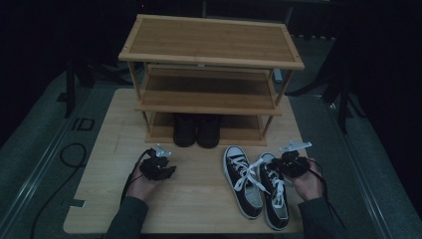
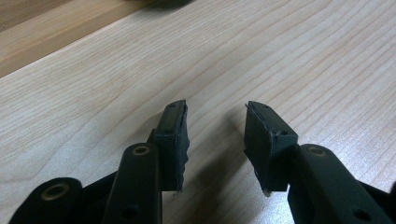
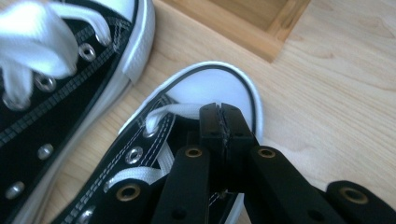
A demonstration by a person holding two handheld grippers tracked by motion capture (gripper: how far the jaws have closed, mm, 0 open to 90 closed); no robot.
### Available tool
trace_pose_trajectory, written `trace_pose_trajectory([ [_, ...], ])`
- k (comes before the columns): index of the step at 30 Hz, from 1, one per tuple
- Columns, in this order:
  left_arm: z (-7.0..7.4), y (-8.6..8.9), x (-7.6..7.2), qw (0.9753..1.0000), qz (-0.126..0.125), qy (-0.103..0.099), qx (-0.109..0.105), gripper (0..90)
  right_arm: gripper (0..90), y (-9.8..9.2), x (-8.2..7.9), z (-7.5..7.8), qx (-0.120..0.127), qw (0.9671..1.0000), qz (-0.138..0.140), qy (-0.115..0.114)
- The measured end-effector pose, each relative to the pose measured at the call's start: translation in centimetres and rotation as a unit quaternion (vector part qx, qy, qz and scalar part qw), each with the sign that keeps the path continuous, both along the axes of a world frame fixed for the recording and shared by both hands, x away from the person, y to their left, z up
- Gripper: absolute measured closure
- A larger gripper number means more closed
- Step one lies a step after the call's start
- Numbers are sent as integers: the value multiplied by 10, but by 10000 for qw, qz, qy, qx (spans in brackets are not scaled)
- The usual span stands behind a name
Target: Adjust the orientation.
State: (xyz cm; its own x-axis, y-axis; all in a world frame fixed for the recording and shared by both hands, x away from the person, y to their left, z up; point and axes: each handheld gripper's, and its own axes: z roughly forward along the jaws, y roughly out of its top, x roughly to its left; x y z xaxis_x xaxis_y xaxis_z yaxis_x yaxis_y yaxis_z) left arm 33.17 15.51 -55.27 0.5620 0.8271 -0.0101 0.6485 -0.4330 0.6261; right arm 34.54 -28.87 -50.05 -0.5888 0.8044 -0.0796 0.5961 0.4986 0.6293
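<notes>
Right gripper [image 3: 222, 122] pinching canvas sneaker [image 3: 154, 154], rubber toecap [image 3: 212, 88]

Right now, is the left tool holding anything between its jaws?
No, the left tool stands open over bare wooden table, with nothing between its jaws.

No brand name, number or label can be read on anything here. The only sign-like mark is a pair of pale outlined shapes on the dark floor mat [image 1: 85, 124] left of the table, which may read "ID", though they are too small and dim to be sure. The black-and-white sneakers [image 1: 256, 181] show no readable logo, and the bamboo shoe rack [image 1: 211, 74] bears no writing.
</notes>
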Motion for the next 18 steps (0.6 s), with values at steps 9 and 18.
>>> trace_pose_trajectory([
  [9,0,1,0,10000,-19,7,-9,593,898,16,10,3,57,9999,145,-61],
  [18,0,1,0,10000,-17,6,-10,593,898,25,29,11,46,9997,111,-196],
])
